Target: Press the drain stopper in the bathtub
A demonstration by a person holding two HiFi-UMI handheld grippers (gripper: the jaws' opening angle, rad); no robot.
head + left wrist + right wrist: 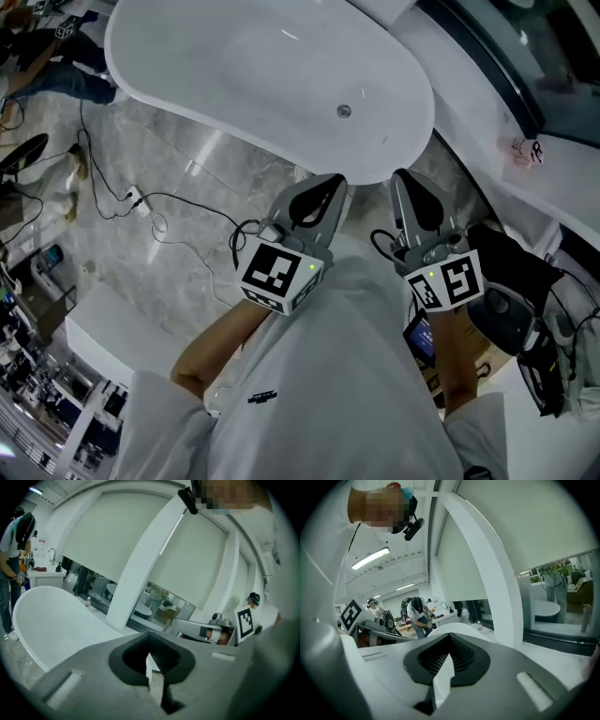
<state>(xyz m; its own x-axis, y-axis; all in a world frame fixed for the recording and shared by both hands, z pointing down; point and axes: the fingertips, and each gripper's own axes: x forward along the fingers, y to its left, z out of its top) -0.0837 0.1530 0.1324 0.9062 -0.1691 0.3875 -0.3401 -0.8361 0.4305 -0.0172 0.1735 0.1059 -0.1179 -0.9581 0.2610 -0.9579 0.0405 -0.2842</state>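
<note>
- Two grippers are up in front of me, side by side: my left gripper (330,183) and my right gripper (405,178).
- Each pair of jaws is closed tip to tip, with nothing between them.
- Just past the tips lies the rim of the bathtub (141,66), which stretches off toward 10 o'clock.
- Farther in, the drain stopper (344,111) sits on the tub's bottom at 12 o'clock from my left jaws, apart from both grippers.

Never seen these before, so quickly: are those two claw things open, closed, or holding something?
Left gripper: closed, holding nothing.
Right gripper: closed, holding nothing.
</note>
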